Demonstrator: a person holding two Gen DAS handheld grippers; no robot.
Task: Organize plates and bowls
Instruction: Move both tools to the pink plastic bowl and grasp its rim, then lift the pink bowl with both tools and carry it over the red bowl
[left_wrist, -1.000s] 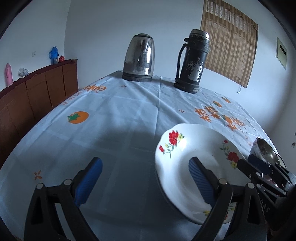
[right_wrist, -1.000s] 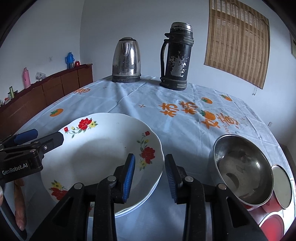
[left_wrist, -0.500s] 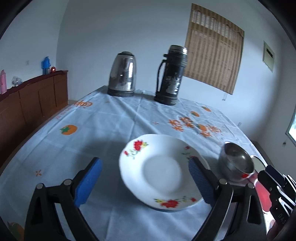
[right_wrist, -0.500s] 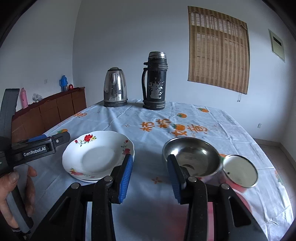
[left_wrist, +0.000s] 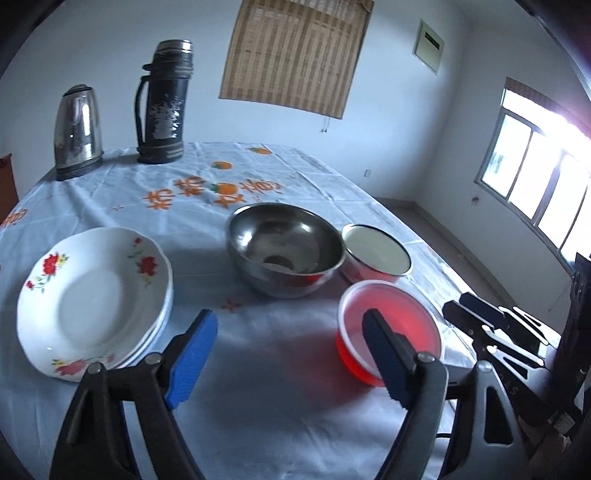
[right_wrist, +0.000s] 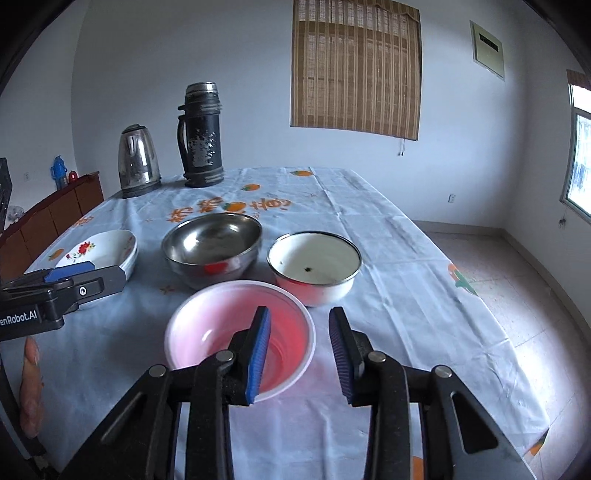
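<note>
A stack of white flowered plates (left_wrist: 92, 302) lies on the left of the table. To its right stand a steel bowl (left_wrist: 284, 247), a white enamel bowl (left_wrist: 375, 251) with a red outside, and a pink plastic bowl (left_wrist: 388, 321). My left gripper (left_wrist: 290, 350) hovers over bare cloth between the plates and the pink bowl; its jaws are closing with nothing between them. My right gripper (right_wrist: 299, 347) is at the pink bowl (right_wrist: 221, 332). Its jaws are closing, the bowl's right rim shows between them, and neither pad presses on it.
A steel kettle (right_wrist: 138, 162) and a dark thermos (right_wrist: 201, 136) stand at the far end of the table (right_wrist: 388, 258), which has a light printed cloth. A wooden sideboard (right_wrist: 55, 210) runs along the left wall. The table's right edge drops to tiled floor.
Both grippers have pulled back from the plates and swung right towards the bowls. The plates now lie at the left and the pink bowl is under the right gripper. The left jaws narrowed a little.
</note>
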